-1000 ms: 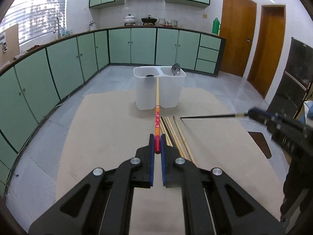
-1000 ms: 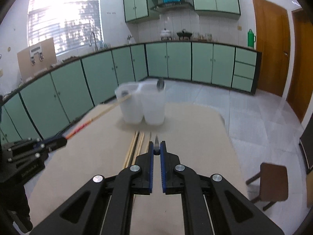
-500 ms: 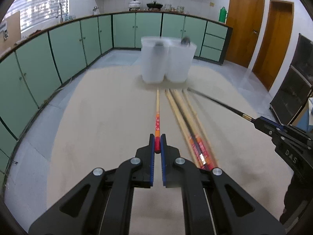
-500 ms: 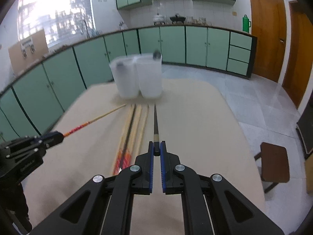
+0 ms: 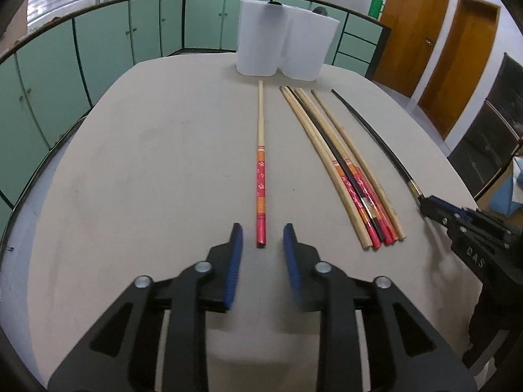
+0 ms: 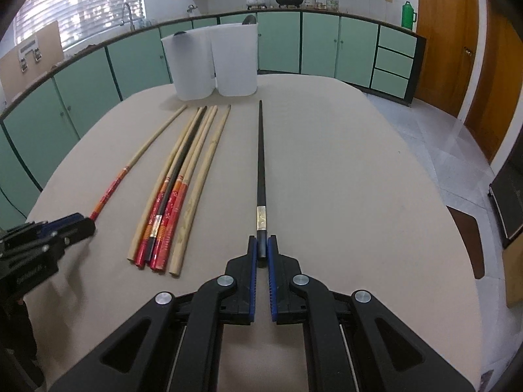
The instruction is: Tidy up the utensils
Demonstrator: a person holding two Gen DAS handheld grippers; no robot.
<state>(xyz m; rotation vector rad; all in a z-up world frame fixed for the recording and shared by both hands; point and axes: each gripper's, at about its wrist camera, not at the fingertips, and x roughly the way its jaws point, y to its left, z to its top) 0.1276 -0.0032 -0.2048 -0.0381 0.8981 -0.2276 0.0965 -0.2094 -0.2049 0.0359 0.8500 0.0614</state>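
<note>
Looking along our left tongs (image 5: 261, 240), we see the jaws spread wide, with the red-handled chopstick (image 5: 260, 170) lying flat on the tabletop (image 5: 130, 170) between them, its red end just ahead of the blue pads and touching neither. It points straight toward the two white containers (image 5: 286, 44) standing side by side at the far edge of the tabletop. Dark utensil tips show above both containers' rims, but what they are we cannot tell.

Our right tongs (image 6: 261, 248) are pressed together on the butt end of the black chopstick (image 6: 261, 163), which also lies along the tabletop and points toward the containers. A pale metallic band circles it just ahead of the pads.

Between the two single chopsticks lies a bundle of chopsticks (image 6: 176, 189), side by side and touching: plain bamboo ones, several with red and orange patterned handles, and one black one running down the middle. Their thick ends sit near us, their tips fan toward the containers.

Green cabinets (image 6: 327, 45) line the wall behind the tabletop.
</note>
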